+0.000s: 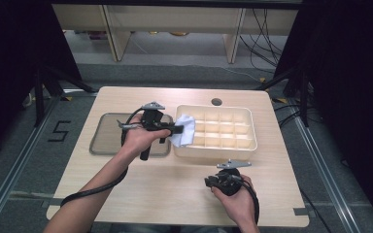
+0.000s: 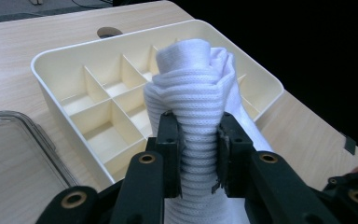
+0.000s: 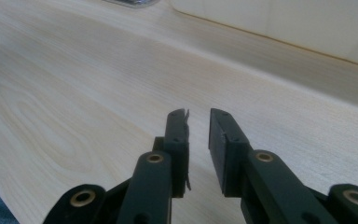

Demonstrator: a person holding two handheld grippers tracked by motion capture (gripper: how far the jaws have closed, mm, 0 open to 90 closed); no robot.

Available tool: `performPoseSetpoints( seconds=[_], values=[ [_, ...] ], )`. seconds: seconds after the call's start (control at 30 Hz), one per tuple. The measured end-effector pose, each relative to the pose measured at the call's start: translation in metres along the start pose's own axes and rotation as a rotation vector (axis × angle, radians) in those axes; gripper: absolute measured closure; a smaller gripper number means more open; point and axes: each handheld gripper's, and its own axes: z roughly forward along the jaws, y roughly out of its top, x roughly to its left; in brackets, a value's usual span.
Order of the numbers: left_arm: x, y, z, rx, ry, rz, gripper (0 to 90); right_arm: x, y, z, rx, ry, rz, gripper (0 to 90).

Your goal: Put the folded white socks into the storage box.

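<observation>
A rolled white ribbed cloth (image 2: 191,84) is pinched between the two black jaws of my left gripper (image 2: 198,123), which is shut on it. From the high view, the cloth (image 1: 183,131) hangs over the left end of a cream box (image 1: 252,141) with several compartments, and the left gripper (image 1: 177,128) points right at it. The box's rim (image 2: 42,70) and dividers lie just behind the cloth. My right gripper (image 1: 208,182) rests low over the table's front right. Its jaws (image 3: 198,114) stand slightly apart with nothing between them.
A clear flat lid (image 1: 107,141) lies on the wooden table left of the box, and it appears again in the left gripper view (image 2: 9,140). A cable hole (image 1: 216,102) sits behind the box. Dark curtains flank the table, and shelving stands behind it.
</observation>
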Motion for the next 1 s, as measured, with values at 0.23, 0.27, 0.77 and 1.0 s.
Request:
performPoseSetpoints(
  seconds=[0.23, 0.27, 0.77, 1.0],
  values=[
    [0.007, 0.006, 0.013, 0.001, 0.007, -0.024, 73.3, -0.001, 0.0, -0.003, 0.022, -0.052, 0.0, 76.1],
    [0.008, 0.006, 0.015, 0.008, 0.007, -0.026, 73.3, 0.003, 0.0, -0.004, 0.04, -0.059, 0.052, 76.0],
    [0.026, -0.007, 0.046, 0.087, 0.059, -0.066, 73.2, 0.002, -0.003, -0.001, 0.034, -0.065, 0.027, 74.0],
    [0.027, -0.01, 0.052, 0.132, 0.096, -0.017, 73.1, 0.001, -0.003, -0.001, 0.03, -0.055, 0.016, 73.4]
  ],
)
